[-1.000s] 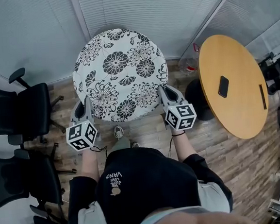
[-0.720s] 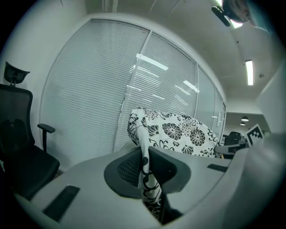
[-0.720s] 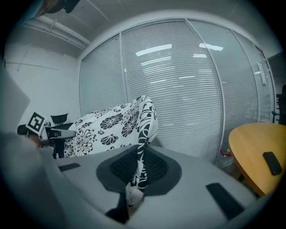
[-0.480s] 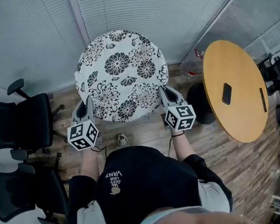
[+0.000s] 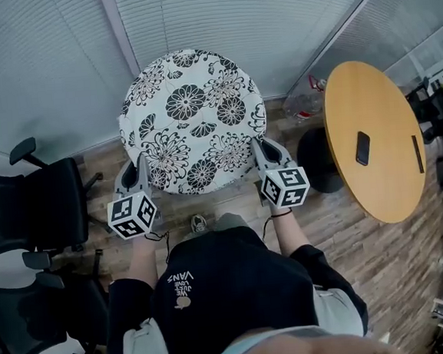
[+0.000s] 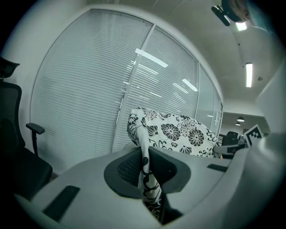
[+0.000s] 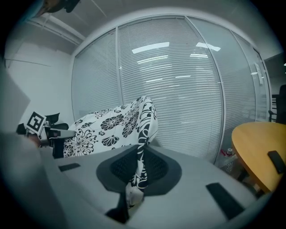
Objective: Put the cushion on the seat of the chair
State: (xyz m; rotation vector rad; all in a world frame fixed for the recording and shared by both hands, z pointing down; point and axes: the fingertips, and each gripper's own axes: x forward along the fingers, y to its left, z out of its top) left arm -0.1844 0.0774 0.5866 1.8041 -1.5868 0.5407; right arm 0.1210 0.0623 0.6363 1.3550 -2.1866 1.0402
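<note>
Above plank floor (image 5: pixel 369 275): floral cushion (image 5: pixel 192 121); round table (image 5: pixel 380 100) right; blinds (image 5: pixel 215 15) behind.

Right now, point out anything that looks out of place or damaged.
Nothing stands out. The cushion looks intact, pinched at its near edge by the left gripper and right gripper; a phone lies on the table.

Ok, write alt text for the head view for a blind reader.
Seen from above, a person holds a round white cushion with a black flower print by its near edge, the left gripper and the right gripper each shut on one side. Black office chairs stand at the left, and a round wooden table with a dark phone on it at the right.
</note>
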